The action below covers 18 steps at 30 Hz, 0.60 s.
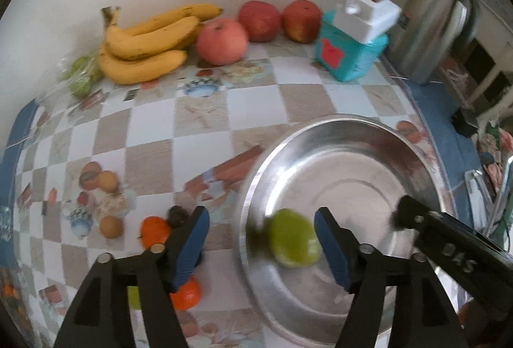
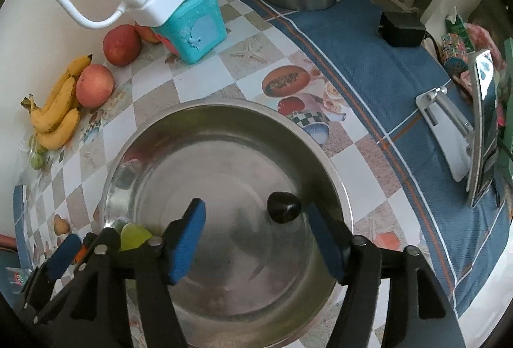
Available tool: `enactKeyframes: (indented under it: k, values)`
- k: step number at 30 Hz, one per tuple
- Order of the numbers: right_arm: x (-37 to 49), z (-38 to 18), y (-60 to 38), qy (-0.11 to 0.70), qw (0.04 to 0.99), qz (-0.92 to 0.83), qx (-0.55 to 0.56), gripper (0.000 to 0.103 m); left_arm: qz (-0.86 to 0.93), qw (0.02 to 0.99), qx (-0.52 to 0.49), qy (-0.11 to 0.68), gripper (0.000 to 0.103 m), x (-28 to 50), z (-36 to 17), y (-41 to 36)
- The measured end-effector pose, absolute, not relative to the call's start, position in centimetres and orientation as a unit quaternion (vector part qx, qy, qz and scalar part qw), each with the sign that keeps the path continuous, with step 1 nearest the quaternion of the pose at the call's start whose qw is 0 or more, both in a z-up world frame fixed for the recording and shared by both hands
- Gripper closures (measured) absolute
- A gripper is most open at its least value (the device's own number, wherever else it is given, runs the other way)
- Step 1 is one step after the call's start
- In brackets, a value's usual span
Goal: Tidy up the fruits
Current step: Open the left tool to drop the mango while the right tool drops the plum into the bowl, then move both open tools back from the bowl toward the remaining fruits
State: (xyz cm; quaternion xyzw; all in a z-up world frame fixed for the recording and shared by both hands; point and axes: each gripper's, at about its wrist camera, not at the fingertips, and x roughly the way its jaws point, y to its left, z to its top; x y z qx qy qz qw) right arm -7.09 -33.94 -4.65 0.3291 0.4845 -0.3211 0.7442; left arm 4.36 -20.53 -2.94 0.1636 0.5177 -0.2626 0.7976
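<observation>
Already two pieces are lying inside the round stainless-steel basin (image 2: 224, 123): a blurred green oval fruit (image 1: 293, 239) low in the left wrist view and a small dark plum-like fruit (image 2: 283, 207) at lower centre of the right wrist view. Much is remaining, as I judge it: the yellow banana bunch (image 1: 144, 40), three red apples (image 1: 222, 41), bagged green fruit (image 1: 80, 75) at upper left, and two small orange tangerines (image 1: 155, 231) at lower left are sitting on the checked tablecloth (image 1: 205, 114). The left gripper (image 1: 261, 239) is standing apart, the green fruit lying loose between its jaws. The right gripper (image 2: 256, 235) is likewise standing apart, gripping nothing, the dark fruit just beside its right pad.
</observation>
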Motion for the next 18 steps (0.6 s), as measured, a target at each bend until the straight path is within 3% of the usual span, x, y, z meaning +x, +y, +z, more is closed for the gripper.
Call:
enactKeyframes:
  k: [4, 8, 11, 18]
  values:
    - [-7.1, -4.2, -33.3, 0.490, 0.745, -0.322, 0.318, 0.035, -0.230, 0.802, 0.166, 0.525, 0.023, 5.1, -2.9, -19.2]
    - [-7.1, -4.3, -32.4, 0.498, 0.746, -0.323, 0.302, 0.035, -0.204, 0.805, 0.149, 0.537, 0.007, 6.1, -2.9, -17.4]
    - [-7.2, -4.4, -31.6, 0.503, 0.747, -0.321, 0.294, 0.034, -0.189, 0.806, 0.134, 0.545, 0.001, 6.8, -2.9, -15.9]
    - [-7.1, -5.2, -29.2, 0.518, 0.751, -0.304, 0.273, 0.033, -0.159, 0.812, 0.105, 0.552, 0.000, 7.6, -2.9, -12.6]
